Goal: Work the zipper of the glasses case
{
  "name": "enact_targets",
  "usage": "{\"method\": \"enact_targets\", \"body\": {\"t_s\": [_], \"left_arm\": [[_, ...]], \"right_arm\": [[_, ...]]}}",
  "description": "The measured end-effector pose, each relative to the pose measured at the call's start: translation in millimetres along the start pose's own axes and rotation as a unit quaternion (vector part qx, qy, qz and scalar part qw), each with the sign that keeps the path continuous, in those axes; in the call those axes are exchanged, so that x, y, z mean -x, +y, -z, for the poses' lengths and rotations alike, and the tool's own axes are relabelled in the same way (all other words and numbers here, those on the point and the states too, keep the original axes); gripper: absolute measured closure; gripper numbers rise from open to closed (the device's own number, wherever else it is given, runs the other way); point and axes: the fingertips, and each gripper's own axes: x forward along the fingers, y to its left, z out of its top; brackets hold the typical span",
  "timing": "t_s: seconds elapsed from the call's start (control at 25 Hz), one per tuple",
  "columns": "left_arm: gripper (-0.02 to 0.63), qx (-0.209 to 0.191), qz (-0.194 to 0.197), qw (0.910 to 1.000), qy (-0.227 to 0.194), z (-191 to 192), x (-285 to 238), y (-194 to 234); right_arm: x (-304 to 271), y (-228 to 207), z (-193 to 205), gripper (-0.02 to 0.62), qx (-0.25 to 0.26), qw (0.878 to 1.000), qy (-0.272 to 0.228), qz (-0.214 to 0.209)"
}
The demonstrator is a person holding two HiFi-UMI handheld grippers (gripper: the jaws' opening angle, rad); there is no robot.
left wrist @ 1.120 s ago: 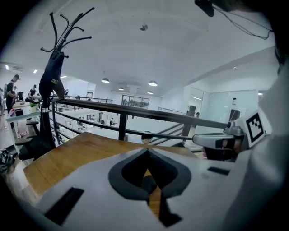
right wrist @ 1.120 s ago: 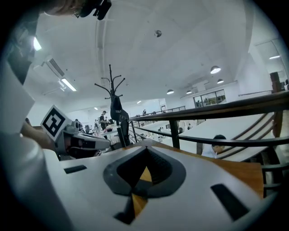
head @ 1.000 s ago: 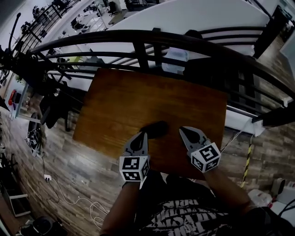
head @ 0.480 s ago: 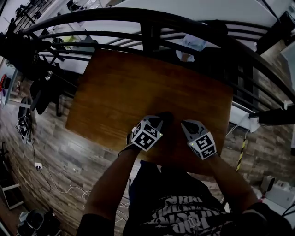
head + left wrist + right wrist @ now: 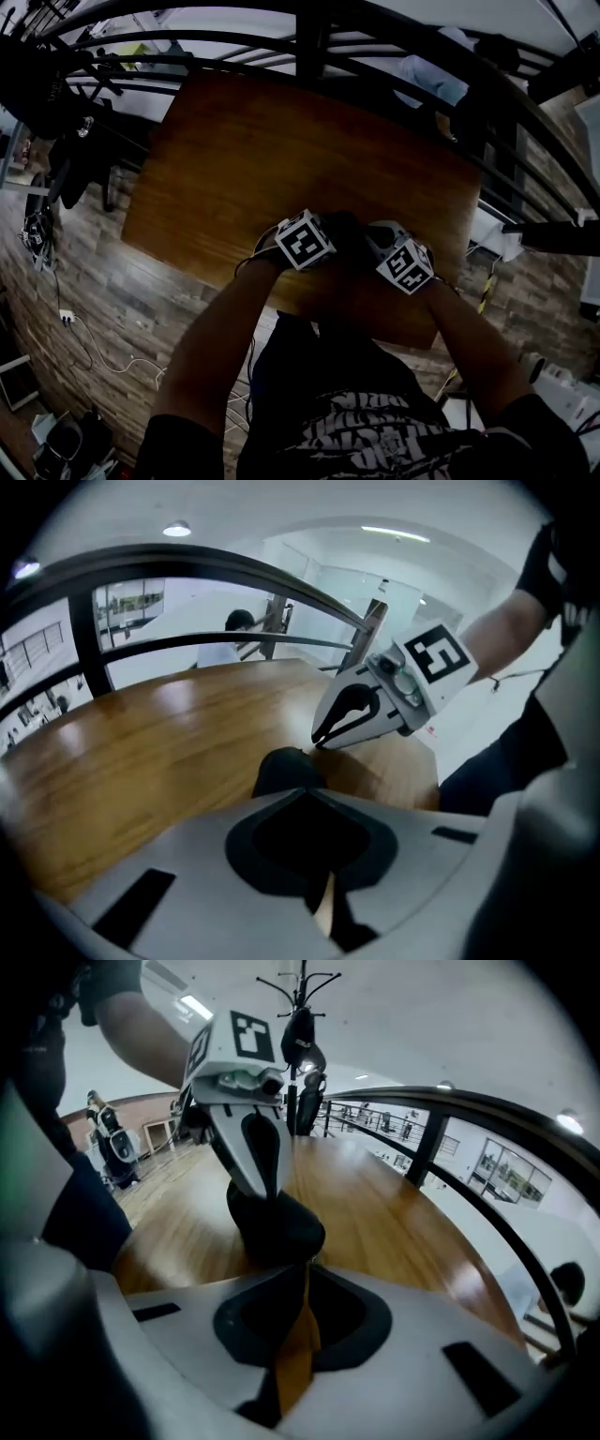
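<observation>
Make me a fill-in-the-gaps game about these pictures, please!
The glasses case is the colour ___.
It lies on a table made of ___.
The left claw and the right claw both point their tips at the glasses ___.
Missing words: black; wood; case.

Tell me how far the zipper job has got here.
Done: the approach; both grippers are at the black oval glasses case on the brown wooden table. In hand: the left gripper and right gripper each hold jaws together, tips against the case from opposite sides; whether either pinches the zipper pull cannot be told. Left: the zipper's travel; the case is too dark to show any opening.
</observation>
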Motion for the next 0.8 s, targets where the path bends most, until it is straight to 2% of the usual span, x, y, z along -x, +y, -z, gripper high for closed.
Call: {"method": "enact_targets", "body": {"t_s": [0.12, 0.24, 0.36, 0.44, 0.48, 0.68, 0.8], "left_arm": [[0.606, 0.032, 0.037, 0.9986, -0.019, -6, 10, 7], [0.606, 0.043, 0.054, 0.9974, -0.020, -5, 8, 6], [0.606, 0.055, 0.058, 0.9965, -0.026, -5, 4, 6], [0.606, 0.061, 0.060, 0.9960, -0.027, -3, 6, 7], [0.606, 0.061, 0.059, 0.9961, -0.027, -2, 8, 9], [0.606, 0.055, 0.053, 0.9966, -0.032, 0, 12, 10], [0.606, 0.055, 0.055, 0.9964, -0.033, -1, 11, 11]], "right_arm": [[-17, -2, -3, 0.600, 0.056, 0.998, 0.027, -0.017], [-26, -2, 2, 0.600, 0.087, 0.995, 0.047, -0.029], [-28, -5, 3, 0.594, 0.099, 0.993, 0.049, -0.038], [-31, -2, -1, 0.534, 0.118, 0.990, 0.051, -0.051], [-33, -1, -4, 0.525, 0.130, 0.989, 0.052, -0.057], [-37, 3, -8, 0.535, 0.199, 0.976, 0.057, -0.067], [-38, 0, -7, 0.574, 0.230, 0.969, 0.061, -0.060]]}}
